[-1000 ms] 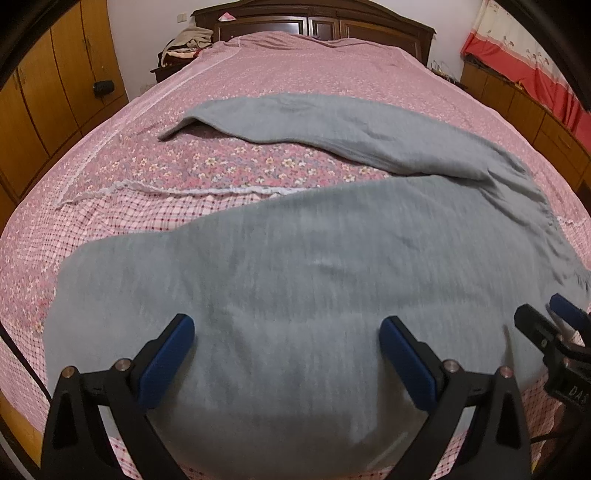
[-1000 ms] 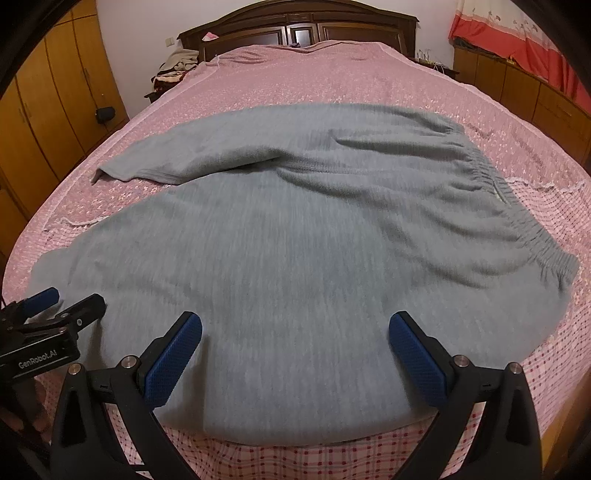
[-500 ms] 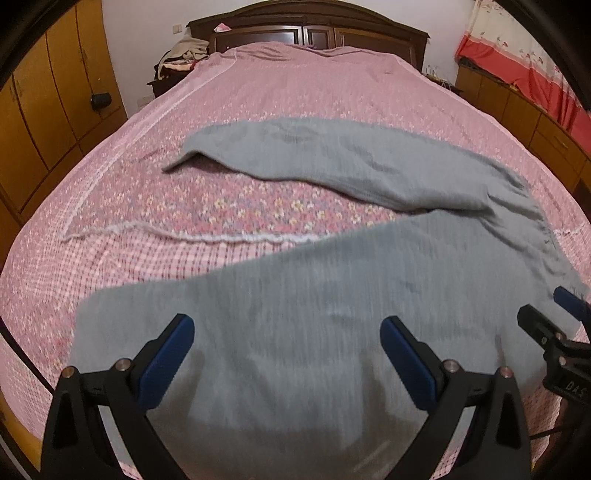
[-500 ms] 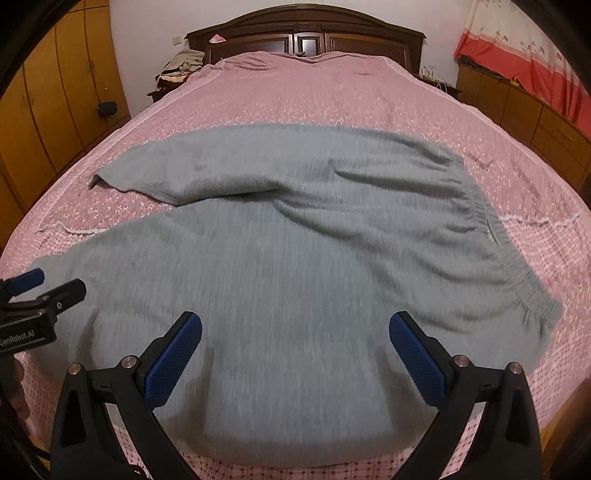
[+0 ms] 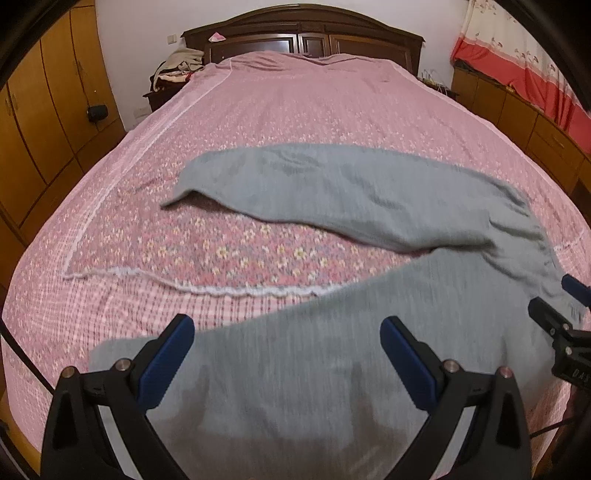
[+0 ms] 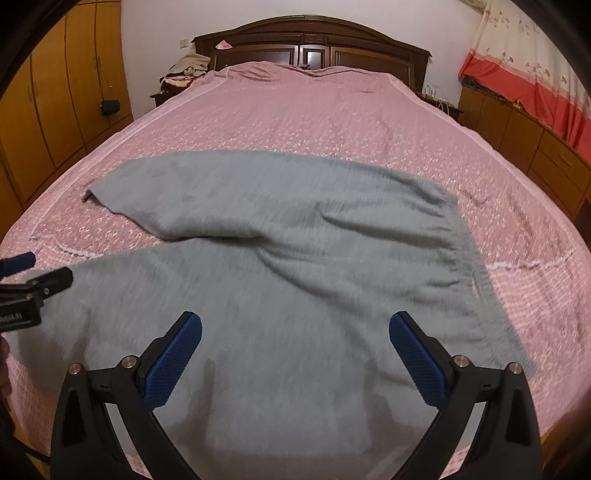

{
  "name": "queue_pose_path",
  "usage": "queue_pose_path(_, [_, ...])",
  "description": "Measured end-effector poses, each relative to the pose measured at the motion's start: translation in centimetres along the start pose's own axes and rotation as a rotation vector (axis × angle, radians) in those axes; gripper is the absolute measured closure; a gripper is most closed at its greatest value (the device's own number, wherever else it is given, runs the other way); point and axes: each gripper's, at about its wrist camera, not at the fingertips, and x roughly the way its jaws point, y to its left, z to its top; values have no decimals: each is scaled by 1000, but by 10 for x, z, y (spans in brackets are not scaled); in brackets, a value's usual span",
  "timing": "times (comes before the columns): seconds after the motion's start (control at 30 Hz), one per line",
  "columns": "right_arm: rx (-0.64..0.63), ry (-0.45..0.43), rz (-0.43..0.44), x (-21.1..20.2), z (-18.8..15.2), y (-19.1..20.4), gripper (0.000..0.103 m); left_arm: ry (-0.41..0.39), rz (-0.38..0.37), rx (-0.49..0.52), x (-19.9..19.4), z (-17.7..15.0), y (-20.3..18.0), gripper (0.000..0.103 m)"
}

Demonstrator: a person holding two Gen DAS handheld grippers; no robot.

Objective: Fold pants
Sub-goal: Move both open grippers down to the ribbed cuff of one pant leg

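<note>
Grey pants lie spread flat on the pink bedspread, legs splayed apart to the left, waistband to the right. The far leg angles away from the near leg. My left gripper is open and empty above the near leg. My right gripper is open and empty above the seat of the pants. Each gripper shows at the edge of the other's view: the right one, the left one.
The bed's dark wooden headboard stands at the far end. Wooden wardrobes line the left wall. A low wooden cabinet with a red and white curtain above it runs along the right. Clothes are piled on a nightstand.
Both grippers have pulled back and up from the pants, so more of the bed shows. The pants have not moved. Both grippers stay open.
</note>
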Motion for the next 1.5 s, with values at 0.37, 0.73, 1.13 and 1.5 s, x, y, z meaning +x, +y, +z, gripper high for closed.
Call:
queue_pose_path(0.37, [-51, -24, -62, 10, 28, -18, 0, -28, 34, 50, 7, 47, 4, 1])
queue_pose_path(0.73, [-26, -4, -61, 33, 57, -44, 0, 16, -24, 128, 34, 80, -8, 1])
queue_pose_path(1.13, [-9, 24, -84, 67, 86, -72, 0, 51, -26, 140, 84, 125, -9, 1])
queue_pose_path(1.5, [-4, 97, -69, 106, 110, -104, 0, 124, -5, 116, 150, 172, 21, 1])
